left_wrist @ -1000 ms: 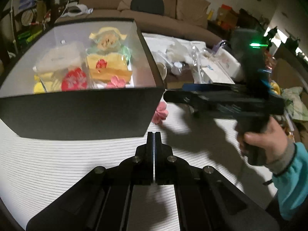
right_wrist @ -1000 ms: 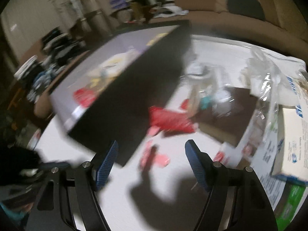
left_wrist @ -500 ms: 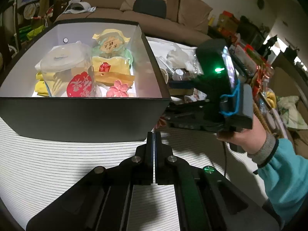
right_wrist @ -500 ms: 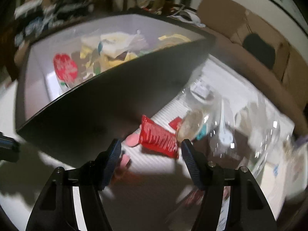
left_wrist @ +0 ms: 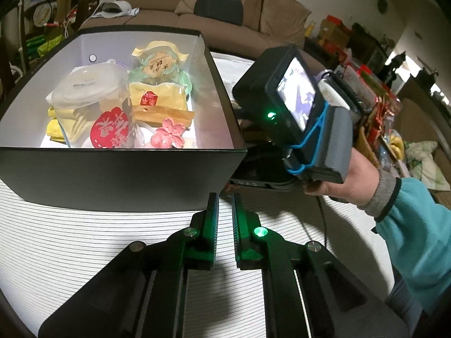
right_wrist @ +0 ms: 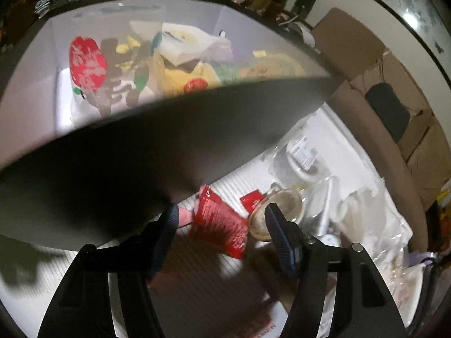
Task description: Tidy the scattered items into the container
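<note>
A black box (left_wrist: pixel 121 174) with a white inside stands on the striped mat and holds yellow snack packets, a clear jar and a pink flower (left_wrist: pixel 169 135). It also shows in the right wrist view (right_wrist: pixel 141 152). My left gripper (left_wrist: pixel 224 197) is slightly open and empty just in front of the box's near right corner. My right gripper (right_wrist: pixel 221 214) is open, low beside the box's right wall, its jaws on either side of a red packet (right_wrist: pixel 222 222) lying on the mat. A pink piece (right_wrist: pixel 184 217) lies by its left finger.
A clear glass jar (right_wrist: pixel 279 205) and a small red tag (right_wrist: pixel 252 200) lie just past the red packet. Plastic bags and papers (right_wrist: pixel 366 219) crowd the mat to the right. A brown sofa (left_wrist: pixel 225 0) stands behind the table.
My right gripper has moved forward and down beside the box until the red packet lies between its jaws. My left gripper has opened a little.
</note>
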Available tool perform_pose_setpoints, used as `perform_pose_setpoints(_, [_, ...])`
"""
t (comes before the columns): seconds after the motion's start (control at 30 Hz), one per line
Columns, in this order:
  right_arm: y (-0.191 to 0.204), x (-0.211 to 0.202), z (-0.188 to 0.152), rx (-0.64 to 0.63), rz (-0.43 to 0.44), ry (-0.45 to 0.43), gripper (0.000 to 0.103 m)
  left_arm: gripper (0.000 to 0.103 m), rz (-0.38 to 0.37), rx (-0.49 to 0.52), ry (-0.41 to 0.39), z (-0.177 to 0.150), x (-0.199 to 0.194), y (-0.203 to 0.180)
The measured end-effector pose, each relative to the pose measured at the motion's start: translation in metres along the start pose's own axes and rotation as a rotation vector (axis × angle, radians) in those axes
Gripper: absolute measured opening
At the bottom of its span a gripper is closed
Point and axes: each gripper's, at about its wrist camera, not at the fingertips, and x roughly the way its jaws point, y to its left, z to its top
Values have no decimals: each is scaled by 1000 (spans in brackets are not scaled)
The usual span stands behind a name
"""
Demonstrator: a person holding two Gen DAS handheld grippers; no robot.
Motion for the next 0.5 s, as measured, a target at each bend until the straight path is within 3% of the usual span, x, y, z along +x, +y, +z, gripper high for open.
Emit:
perform_pose_setpoints(0.07, [0,1,-2,-3,20,-11,58,9,2,-4,1,0,1,1])
perform_pose_setpoints(0.1, [-3,2,-3,24,73,-6,42,10,3,-7,2,0,1,2])
perform_pose_setpoints(0.17, [-17,4,-3,116,143,8,37,11,3,-12,5,0,3,2])
perform_pose_setpoints(0.23, [-27,3,-3,173,156,9,27,12,2,-13,8,1,4,2])
perform_pose_setpoints(0.33, [-41,0,-10,249,195,5,23,12,-2,-11,5,2,4,0])
perform_pose_setpoints(0.5, [-70,-11,-37,526,372,-40,19,20,-19,-3,7,4,5,-6])
